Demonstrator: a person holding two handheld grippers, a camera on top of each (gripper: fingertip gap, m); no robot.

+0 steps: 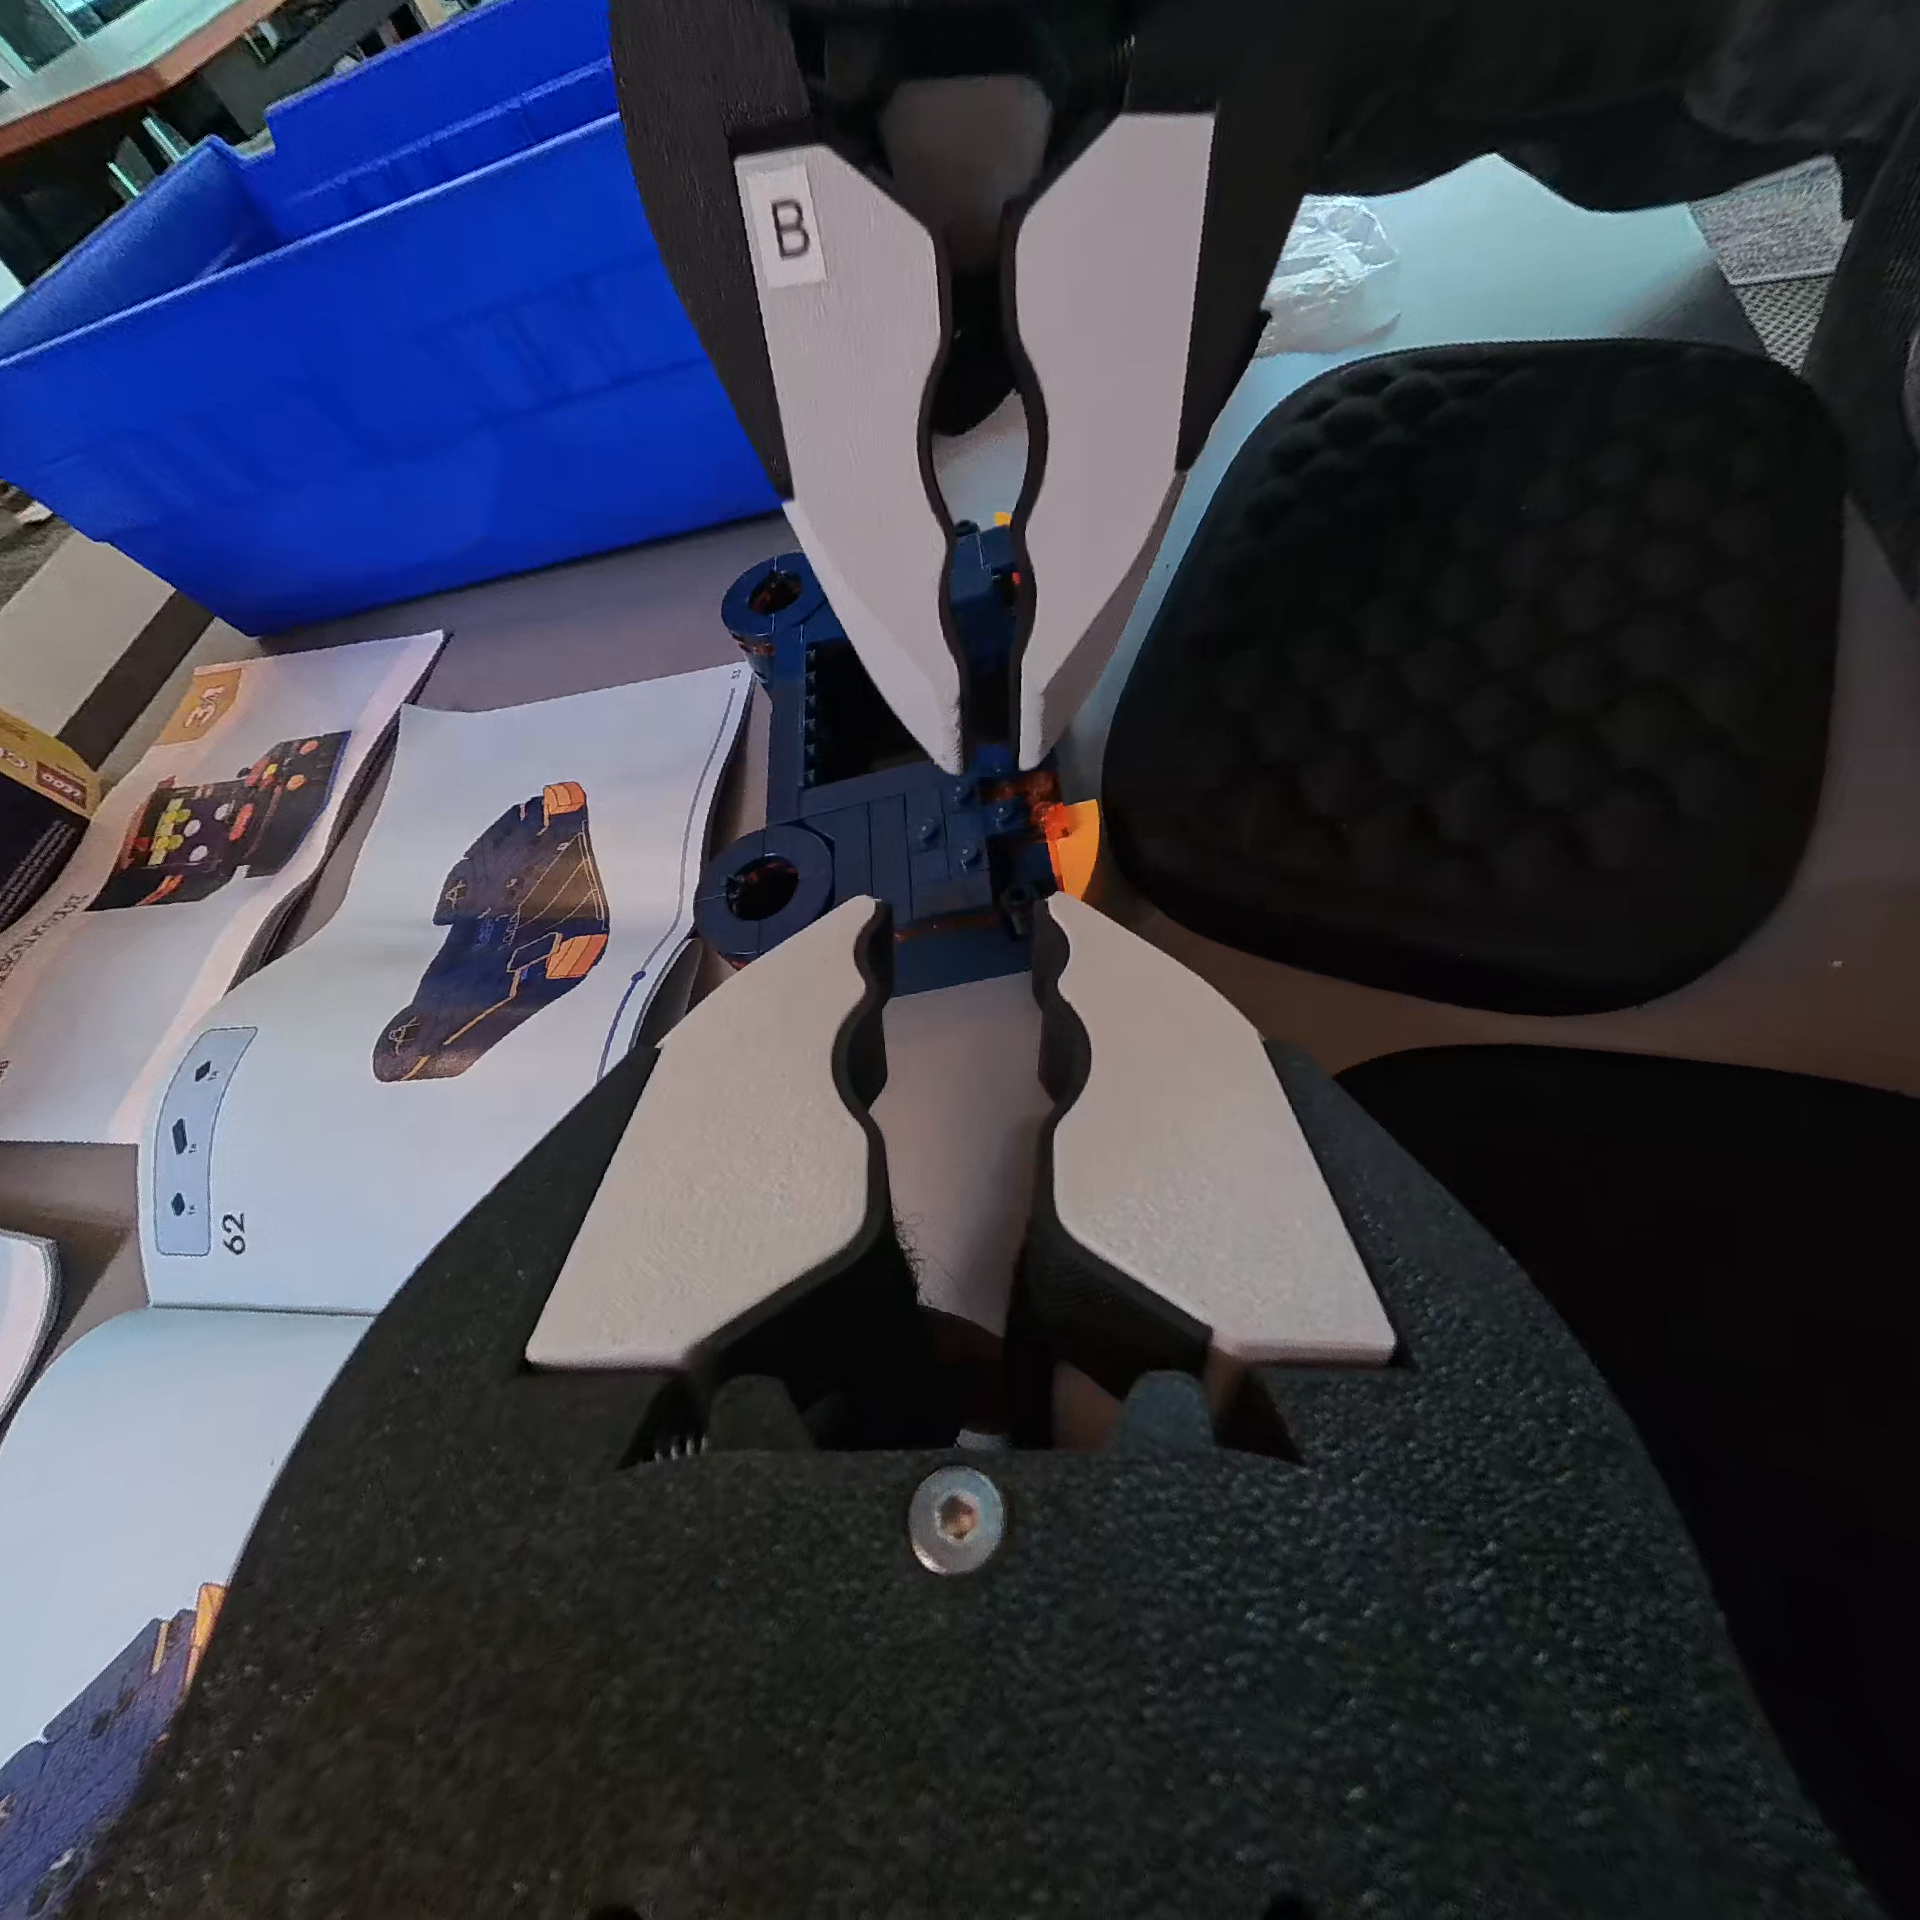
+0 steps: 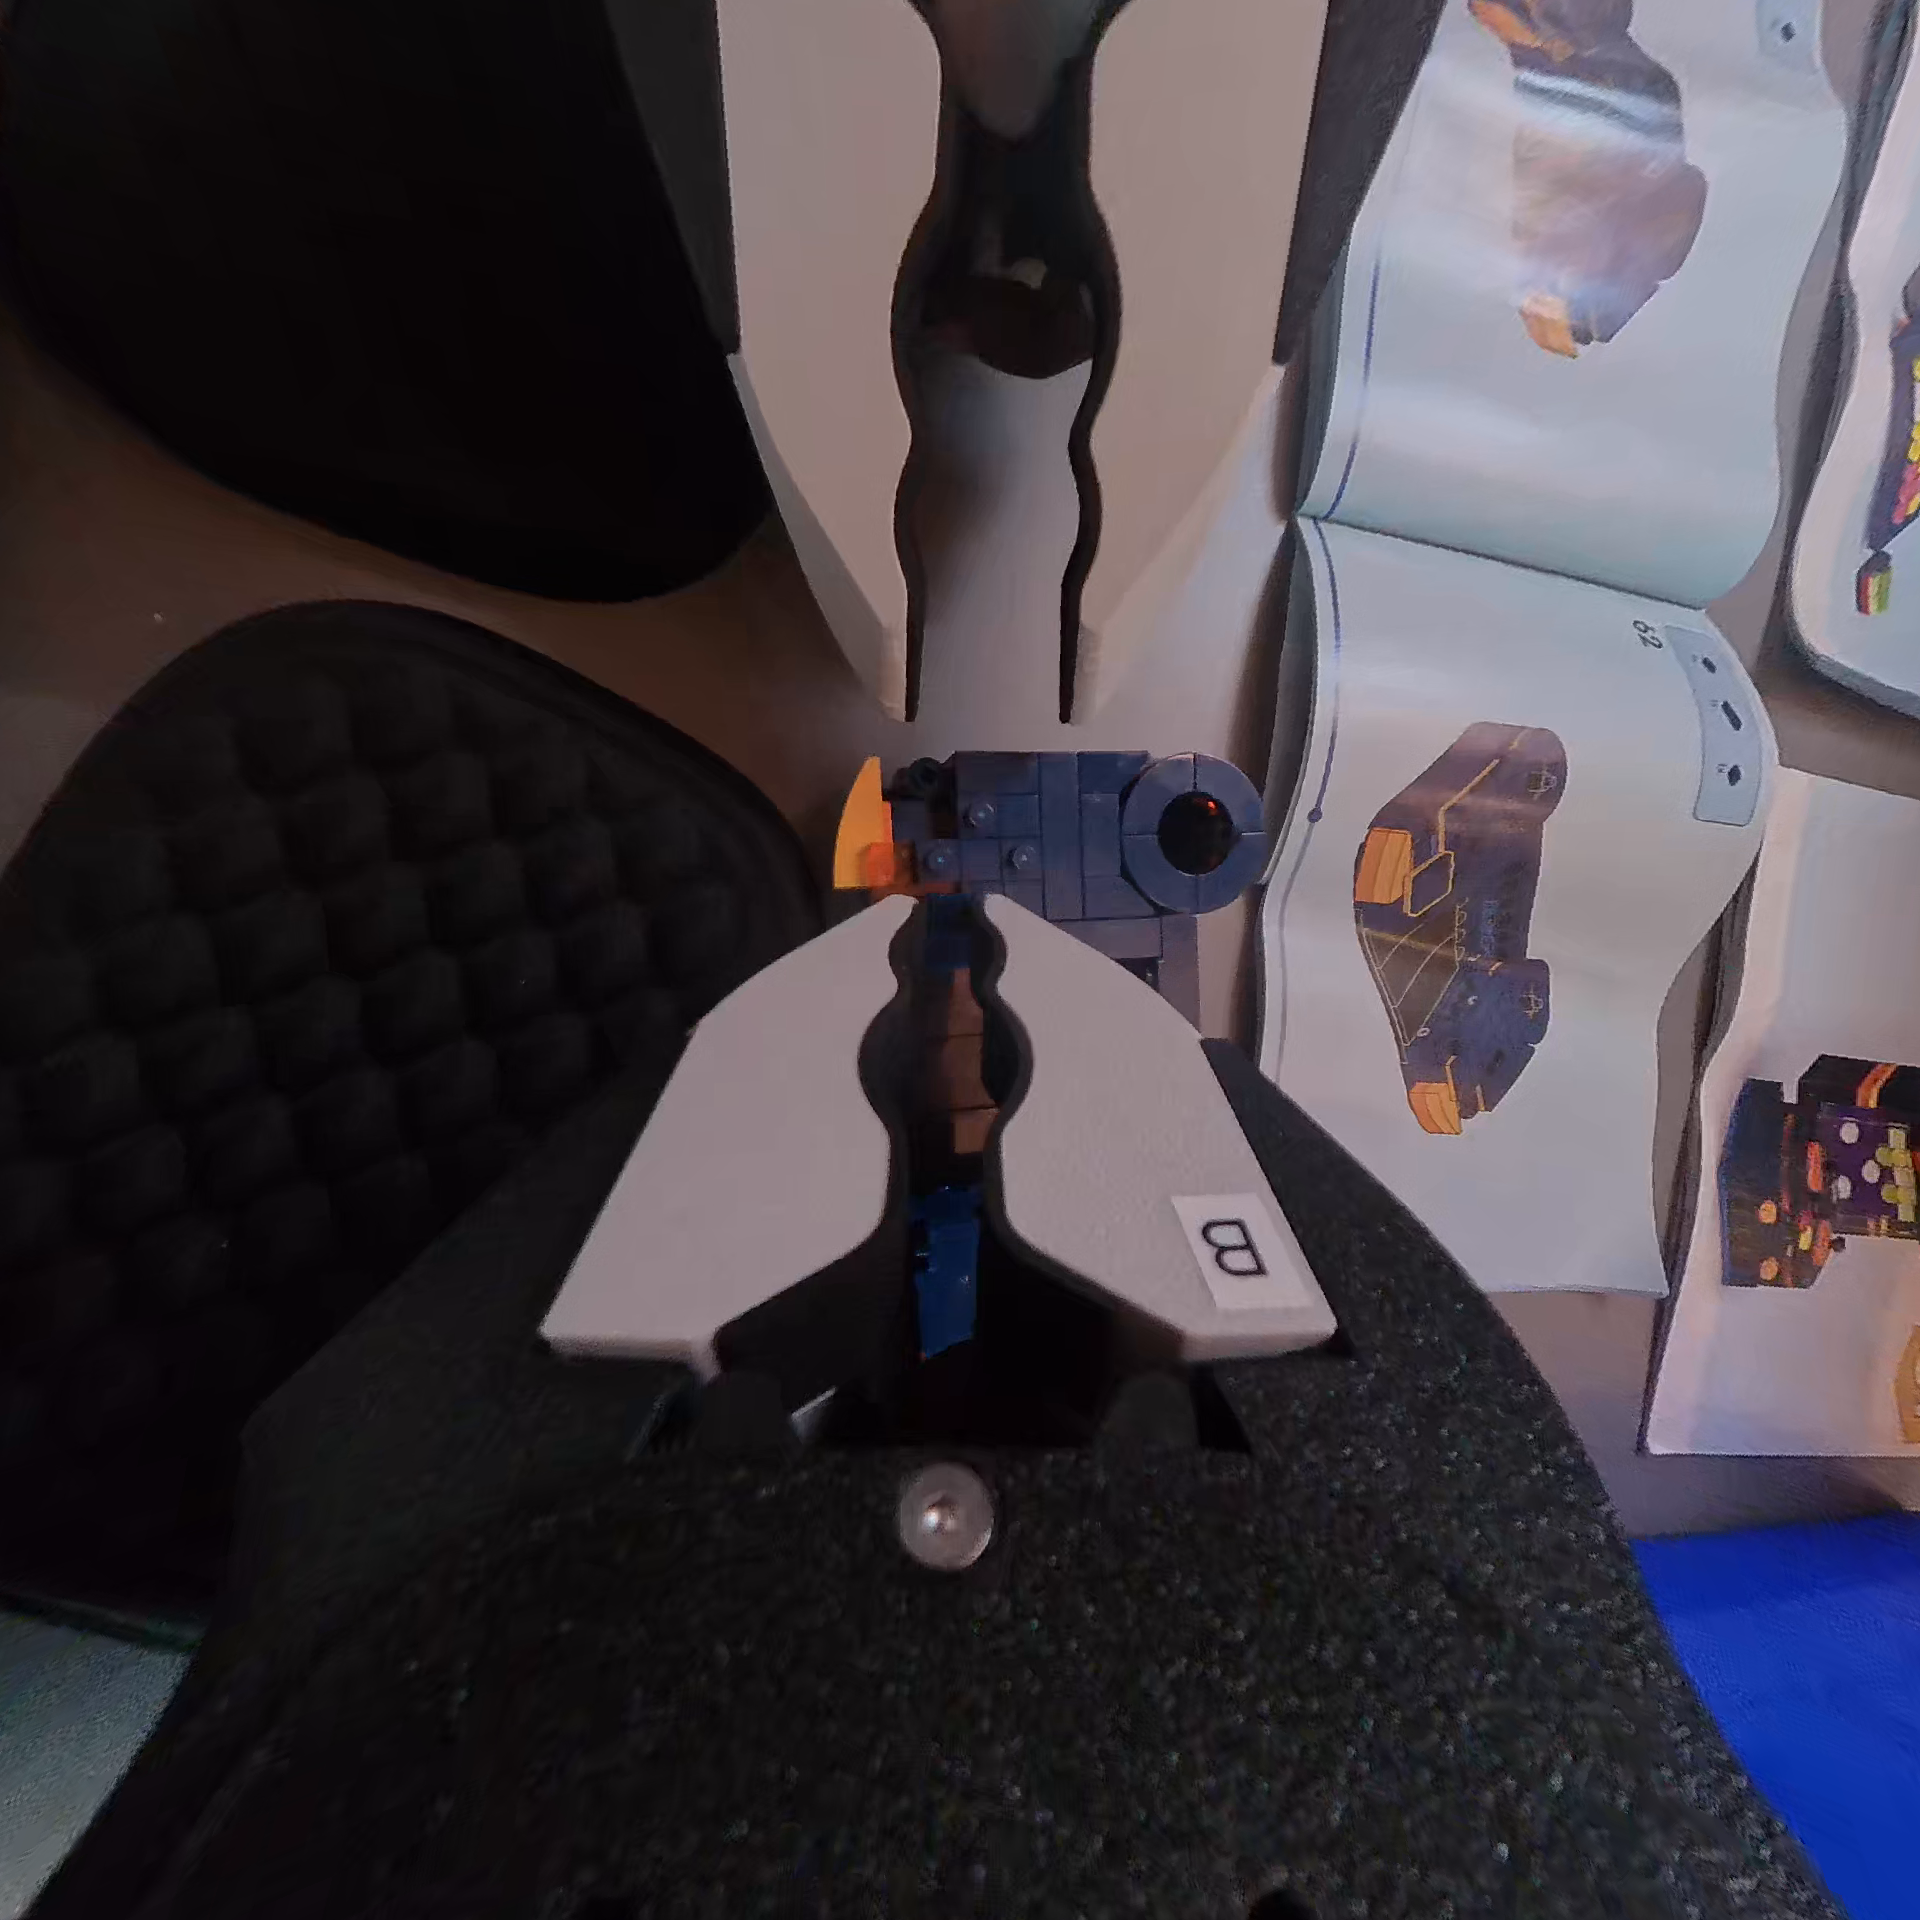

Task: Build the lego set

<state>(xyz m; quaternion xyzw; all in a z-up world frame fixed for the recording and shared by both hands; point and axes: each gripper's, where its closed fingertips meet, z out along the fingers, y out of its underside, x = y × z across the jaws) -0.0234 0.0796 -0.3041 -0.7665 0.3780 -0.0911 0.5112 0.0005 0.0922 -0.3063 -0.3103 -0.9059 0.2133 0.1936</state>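
Observation:
A dark-blue lego model [image 1: 894,831] with two round rings and an orange curved piece [image 1: 1081,847] lies on the table. My right gripper [image 1: 997,758] comes in from the far side and is shut on a dark-blue wall of the model. In the right wrist view the model [image 2: 1039,831] runs back between the right gripper's [image 2: 951,914] fingers. My left gripper [image 1: 961,920] is open and empty, its tips right at the model's near edge. It shows opposite in the right wrist view [image 2: 987,717], just short of the model.
An open instruction booklet [image 1: 468,935] lies left of the model and shows in the right wrist view [image 2: 1507,883]. A blue bin [image 1: 364,364] stands behind it. A black bumpy cushion [image 1: 1455,675] lies right of the model. A crumpled clear bag [image 1: 1330,270] is at the back.

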